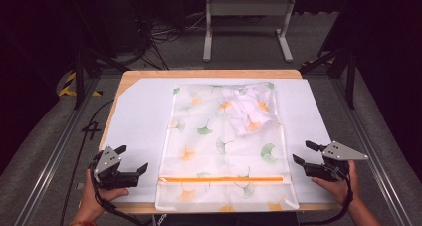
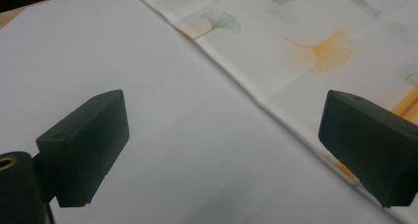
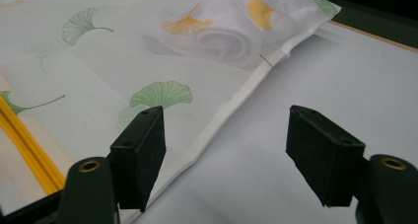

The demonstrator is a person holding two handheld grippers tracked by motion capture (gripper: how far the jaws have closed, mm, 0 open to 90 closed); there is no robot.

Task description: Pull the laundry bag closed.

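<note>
**A:** Dark floor, cables and a metal frame sit behind your bench (image 1: 127, 81), and a white sheet (image 1: 134, 121) covers nearly all of its top. Starting at your left: your left tongs (image 1: 130, 159) are spread wide with nothing between the jaws, held just off the left edge of the mesh bag (image 1: 219, 151).

**B:** So you haven't taken hold of anything on that side yet?

**A:** No. In the left gripper view the jaws stand apart over bare sheet, with the bag's folded hem (image 2: 231, 78) running past the far jaw. Moving to the middle, the bag lies flat along the bench, ginkgo leaves printed on it, its orange zipper (image 1: 221, 178) crossing near your end. I cannot tell whether the zipper is fully run home.

**B:** And what's inside?

**A:** A bunched white garment (image 1: 249, 111) sits in the far right part of the bag, showing through the mesh, so the loading looks done to me. On your right, your right tongs (image 1: 304, 153) are just as wide apart and empty, beside the bag's right edge (image 3: 231, 108).

**B:** What's left for you, then?

**A:** By my reading, whatever handling of the filled bag follows, such as gripping both edges, is not yet begun.
</note>
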